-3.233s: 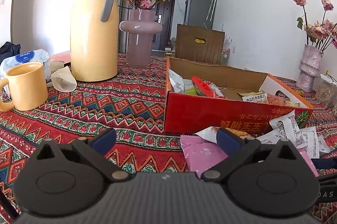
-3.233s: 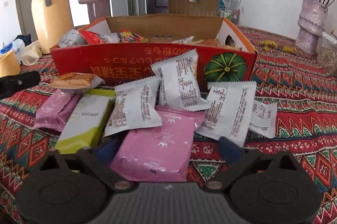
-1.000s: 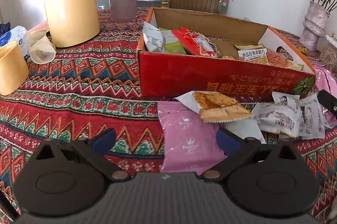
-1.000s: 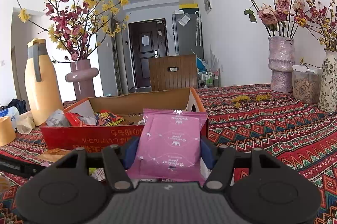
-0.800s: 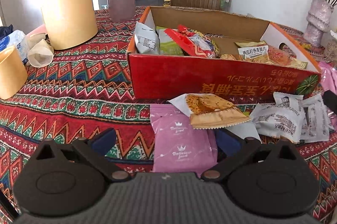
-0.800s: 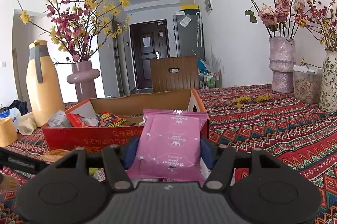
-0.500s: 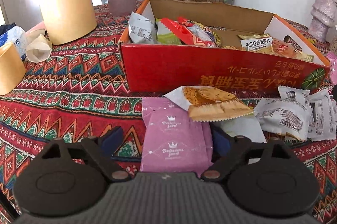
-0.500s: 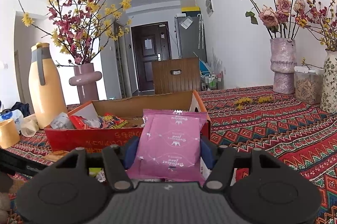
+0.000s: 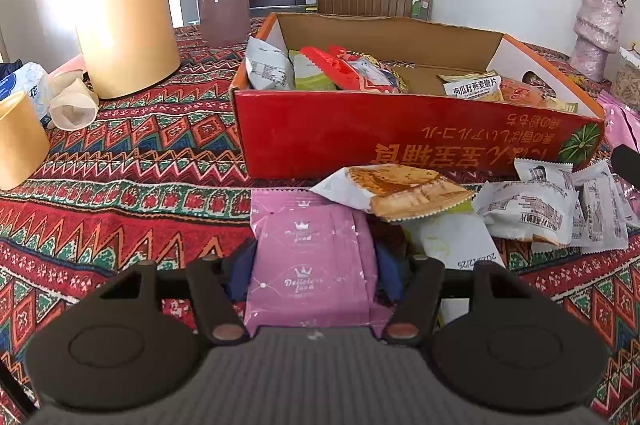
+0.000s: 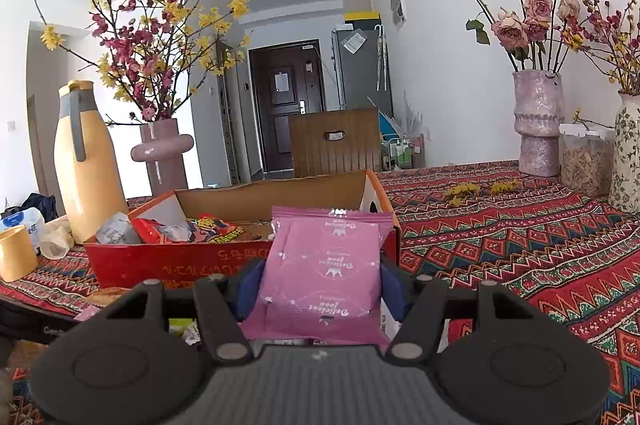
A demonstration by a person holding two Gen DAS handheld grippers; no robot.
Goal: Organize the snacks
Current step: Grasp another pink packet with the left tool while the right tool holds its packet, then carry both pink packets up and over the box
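On the patterned tablecloth (image 9: 132, 161) in front of me, my left gripper (image 9: 316, 265) has just been closing around a pink packet (image 9: 314, 257) that lies flat on the cloth, and its pads now look pressed against both edges. My right gripper (image 10: 322, 281) is clenched on a second pink packet (image 10: 324, 265), held up in the air near the red box (image 9: 400, 137). I judge the job about half done: several snacks already sit in the box, but a brown cracker packet (image 9: 396, 191), some white packets (image 9: 536, 213) and a pale one underneath them are loose in front of it. Both pink packets are not yet in the box.
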